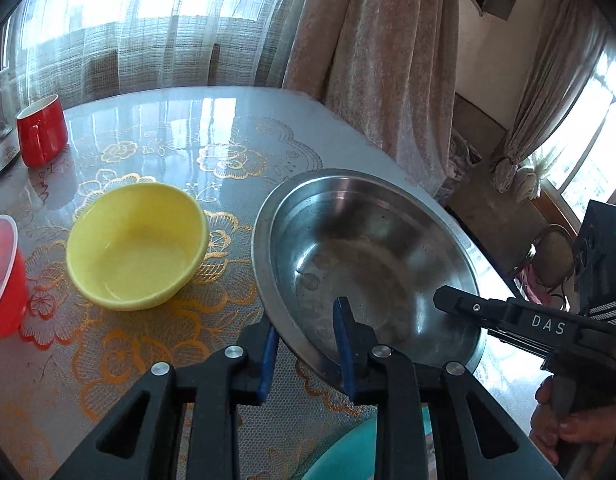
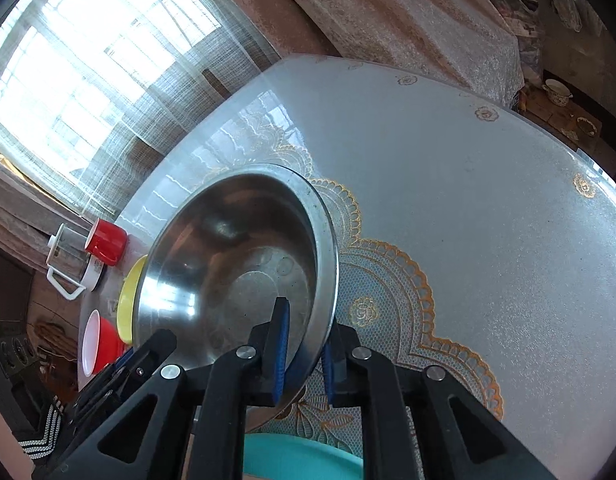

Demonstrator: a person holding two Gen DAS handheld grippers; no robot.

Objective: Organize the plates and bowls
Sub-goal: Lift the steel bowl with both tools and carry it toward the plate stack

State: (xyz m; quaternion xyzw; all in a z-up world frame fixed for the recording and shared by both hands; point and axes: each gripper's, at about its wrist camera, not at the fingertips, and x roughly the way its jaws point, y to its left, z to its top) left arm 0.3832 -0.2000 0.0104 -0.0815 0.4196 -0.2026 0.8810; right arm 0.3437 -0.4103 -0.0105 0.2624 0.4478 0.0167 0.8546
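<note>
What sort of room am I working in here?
Most likely a home dining or living room: a table under a glossy lace-patterned cover, heavy curtains beside sheer-draped windows, and a red mug and yellow bowl set out.

A red mug (image 1: pixel 42 136) stands at the far left of the bench (image 1: pixel 228 128), just beside a glass jug with a white handle (image 2: pixel 68 264) — sheer curtains (image 1: pixel 148 32) and a pinkish drape (image 1: pixel 380 60) hang behind

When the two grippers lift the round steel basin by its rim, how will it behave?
The round steel basin is probably rigid and light, since its wall looks thin. Its polished rim may slip in the left gripper and right gripper. Held at one side only, it may tilt.
</note>
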